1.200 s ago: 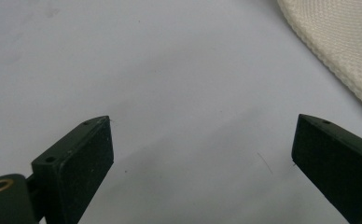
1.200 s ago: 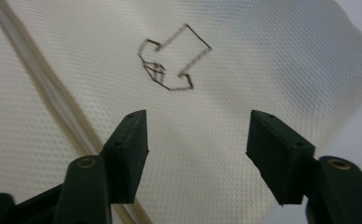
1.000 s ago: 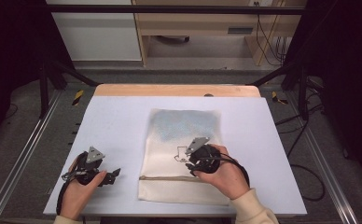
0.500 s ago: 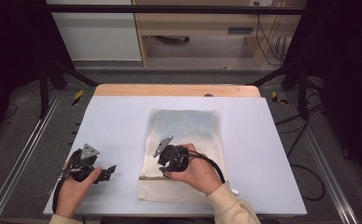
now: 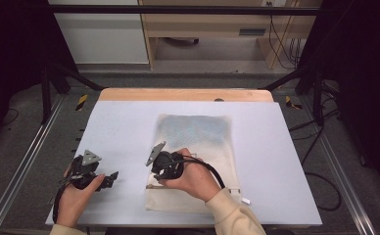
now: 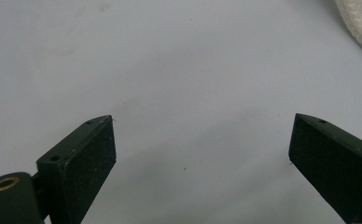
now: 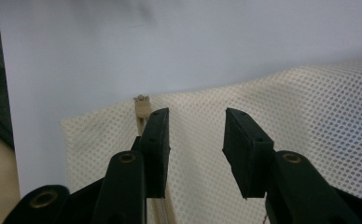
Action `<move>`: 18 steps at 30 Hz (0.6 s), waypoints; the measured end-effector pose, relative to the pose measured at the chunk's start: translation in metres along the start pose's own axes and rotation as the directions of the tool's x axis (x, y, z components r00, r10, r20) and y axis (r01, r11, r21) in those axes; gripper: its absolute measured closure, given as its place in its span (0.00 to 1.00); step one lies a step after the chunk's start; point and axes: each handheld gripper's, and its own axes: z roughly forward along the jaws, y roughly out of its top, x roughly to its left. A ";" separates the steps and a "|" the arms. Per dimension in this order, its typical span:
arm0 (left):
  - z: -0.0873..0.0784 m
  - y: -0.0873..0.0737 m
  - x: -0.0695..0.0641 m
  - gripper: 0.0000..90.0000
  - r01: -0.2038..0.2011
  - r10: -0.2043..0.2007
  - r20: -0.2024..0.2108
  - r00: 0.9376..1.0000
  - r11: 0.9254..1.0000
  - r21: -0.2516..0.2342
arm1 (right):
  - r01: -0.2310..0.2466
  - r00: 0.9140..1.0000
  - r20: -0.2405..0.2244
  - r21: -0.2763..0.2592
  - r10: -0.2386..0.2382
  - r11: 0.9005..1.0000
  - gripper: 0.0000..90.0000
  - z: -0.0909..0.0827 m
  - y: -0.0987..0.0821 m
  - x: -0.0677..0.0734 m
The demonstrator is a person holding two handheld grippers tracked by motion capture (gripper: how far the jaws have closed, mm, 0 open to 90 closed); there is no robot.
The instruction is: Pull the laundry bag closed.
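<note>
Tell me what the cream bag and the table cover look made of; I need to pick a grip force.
The cream bag looks like soft woven mesh, probably synthetic: small regular holes cover it, with a beige zip tape along one edge. The table cover looks like a smooth matt sheet, pale lilac-grey, with no weave showing; plastic or coated board, hard to tell which.

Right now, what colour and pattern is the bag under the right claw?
Cream mesh bag with fine round holes, clearest in the right gripper view.
</note>
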 end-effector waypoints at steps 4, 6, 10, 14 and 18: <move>0.000 0.001 0.001 0.08 0.007 -0.007 -0.003 1.000 1.000 -0.006 | 0.012 1.000 -0.011 -0.023 -0.012 1.000 0.75 0.003 0.003 0.005; 0.000 0.001 0.001 0.08 -0.001 0.001 -0.013 1.000 1.000 -0.001 | 0.014 1.000 -0.017 -0.021 -0.015 1.000 0.76 0.005 0.004 0.007; -0.001 0.001 0.002 0.08 0.003 -0.003 -0.015 1.000 1.000 -0.004 | 0.008 0.999 -0.032 -0.016 -0.008 1.000 0.77 0.007 0.005 0.007; 0.000 0.001 0.002 0.08 -0.001 0.001 -0.025 1.000 1.000 0.004 | 0.012 0.999 -0.044 -0.014 -0.012 1.000 0.78 0.009 0.006 0.007; -0.001 0.001 0.003 0.09 0.002 -0.002 -0.023 1.000 1.000 0.005 | 0.011 0.998 -0.061 -0.024 -0.012 1.000 0.80 0.014 0.007 0.011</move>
